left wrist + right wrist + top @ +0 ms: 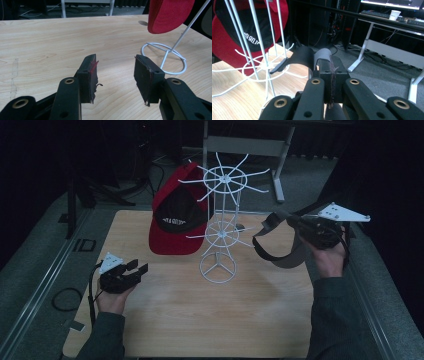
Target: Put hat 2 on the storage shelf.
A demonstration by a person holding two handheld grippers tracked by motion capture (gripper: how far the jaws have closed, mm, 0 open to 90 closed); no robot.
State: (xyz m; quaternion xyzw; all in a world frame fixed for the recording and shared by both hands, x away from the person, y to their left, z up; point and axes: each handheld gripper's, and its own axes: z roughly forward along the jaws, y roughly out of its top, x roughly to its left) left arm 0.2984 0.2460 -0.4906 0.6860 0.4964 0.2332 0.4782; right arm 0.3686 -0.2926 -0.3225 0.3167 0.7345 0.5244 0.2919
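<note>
A white wire rack (220, 220) stands in the middle of the wooden table (165, 320). A red and black cap (175, 220) hangs on its left side, also seen as the red cap (227, 42) past the wires and the red brim (167, 15) above the rack's ring base (165, 58). My right gripper (295, 223) is held up right of the rack, shut on the fabric of a dark grey cap (280, 247) that hangs from it. The jaws (331, 72) pinch the grey cap (304, 56) near its edge. My left gripper (137, 268) rests low at the front left, open (116, 75) with nothing between its pads.
Thin hooks stick out from the rack toward both sides. A desk frame (250, 145) stands behind the table, and a black cable loop (66, 299) lies on the floor at the left. A paper cup (395, 15) sits on a far desk.
</note>
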